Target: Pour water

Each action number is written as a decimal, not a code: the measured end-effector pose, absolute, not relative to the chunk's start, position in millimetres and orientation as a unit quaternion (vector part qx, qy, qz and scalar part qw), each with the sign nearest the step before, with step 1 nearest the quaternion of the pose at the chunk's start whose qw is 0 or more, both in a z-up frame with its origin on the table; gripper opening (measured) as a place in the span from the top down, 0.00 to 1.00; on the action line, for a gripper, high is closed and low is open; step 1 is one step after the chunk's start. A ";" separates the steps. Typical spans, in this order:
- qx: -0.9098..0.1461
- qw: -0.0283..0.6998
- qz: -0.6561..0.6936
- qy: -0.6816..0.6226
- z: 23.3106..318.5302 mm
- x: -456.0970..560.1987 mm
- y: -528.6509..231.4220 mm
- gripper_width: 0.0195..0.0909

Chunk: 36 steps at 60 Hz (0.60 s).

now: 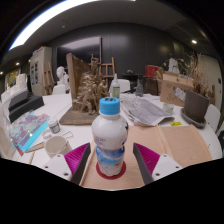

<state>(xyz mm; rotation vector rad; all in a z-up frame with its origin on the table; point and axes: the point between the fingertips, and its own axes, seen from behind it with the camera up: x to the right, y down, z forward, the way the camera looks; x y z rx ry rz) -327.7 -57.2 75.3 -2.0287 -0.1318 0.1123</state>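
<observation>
A clear plastic bottle (110,135) with a blue cap and a white, blue and red label stands upright on a round red coaster (112,171) on the light wooden table (185,148). My gripper (112,160) is open. Its magenta pads (79,158) flank the lower half of the bottle, with a small gap on each side. The bottle stands between the fingers on its own base. I see no cup or other vessel for receiving water near the fingers.
To the left lie a pale cup (57,146) and a colourful packet (30,131). Beyond the bottle are a brown tray (78,117), a wooden rack (88,88) and spread papers (148,110). A laptop (196,106) sits at the right.
</observation>
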 end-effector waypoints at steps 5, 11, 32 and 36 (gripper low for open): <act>-0.855 0.514 0.039 -0.048 98.5 -328.4 -82.9 0.08; -0.867 0.496 0.020 -0.029 124.3 -335.1 -126.8 0.08; -0.897 0.441 -0.033 -0.025 180.8 -406.7 -300.0 0.07; -0.895 0.445 -0.032 -0.030 186.0 -421.4 -313.9 0.07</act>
